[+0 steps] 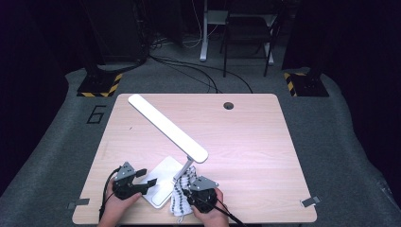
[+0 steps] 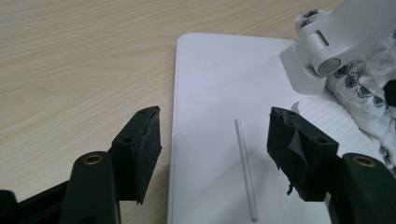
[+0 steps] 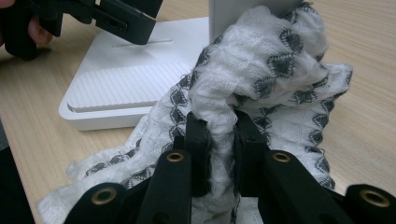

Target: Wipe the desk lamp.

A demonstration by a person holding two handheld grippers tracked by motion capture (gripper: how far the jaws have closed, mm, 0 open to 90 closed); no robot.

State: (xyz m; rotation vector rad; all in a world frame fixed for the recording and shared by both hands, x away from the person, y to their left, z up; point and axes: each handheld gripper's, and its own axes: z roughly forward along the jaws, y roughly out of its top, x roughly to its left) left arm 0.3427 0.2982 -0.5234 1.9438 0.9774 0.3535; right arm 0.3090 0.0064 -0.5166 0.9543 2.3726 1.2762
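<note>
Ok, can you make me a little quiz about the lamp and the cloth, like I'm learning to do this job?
1. True or false: the right gripper is shut on the patterned cloth.
2. What lies under the left gripper's open jaws? A the lamp base, B a cup, C a book.
3. Fill in: the cloth is bunched against the lamp's ____, beside the base.

Key
1. True: its jaws pinch a fold of it.
2. A.
3. Stem, the upright part carrying the long lamp head.

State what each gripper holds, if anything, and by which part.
The right gripper pinches a bunched fold of the patterned cloth. The left gripper holds nothing; its jaws stand open over the lamp base.
</note>
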